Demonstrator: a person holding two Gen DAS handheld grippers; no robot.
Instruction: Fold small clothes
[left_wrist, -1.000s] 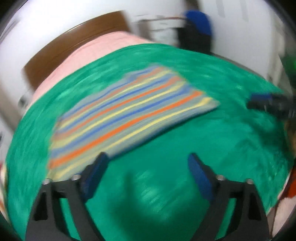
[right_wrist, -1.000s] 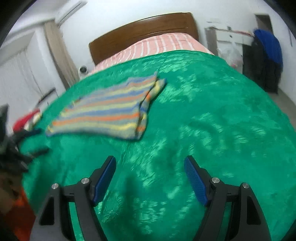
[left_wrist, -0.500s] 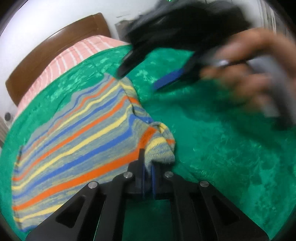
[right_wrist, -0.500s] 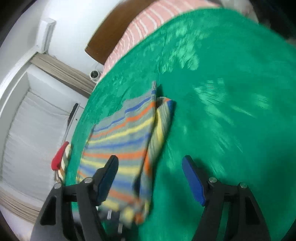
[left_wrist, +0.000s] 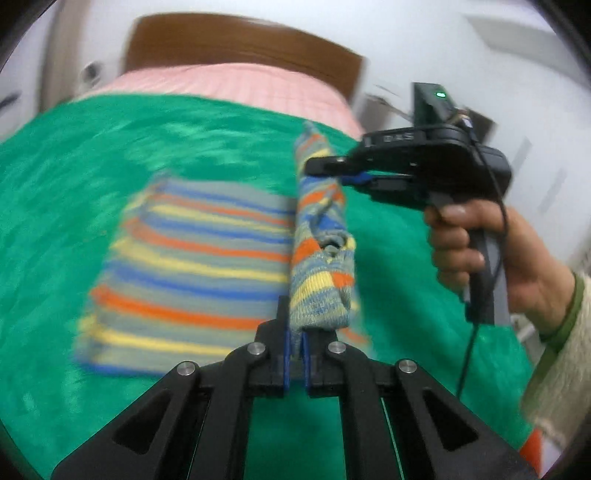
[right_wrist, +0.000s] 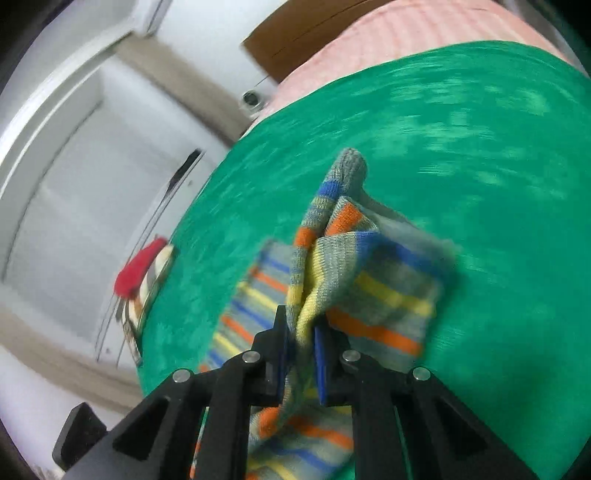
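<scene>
Since earlier frame, both grippers moved onto striped garment (left_wrist: 192, 266). Left gripper (left_wrist: 295, 354) clamped on near corner, at 6 o'clock. Right gripper (left_wrist: 325, 171), at 2 o'clock, closing on far edge, fabric between jaws. Garment partly lifted off green blanket (left_wrist: 92, 155).

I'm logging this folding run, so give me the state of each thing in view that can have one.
striped garment: partly lifted off the bed, one edge raised between both grippers.
left gripper: shut on the striped garment.
right gripper: jaws closing, garment edge pinched between them.
green blanket: spread over the bed.
red item: lying at the bed's edge, untouched.
</scene>
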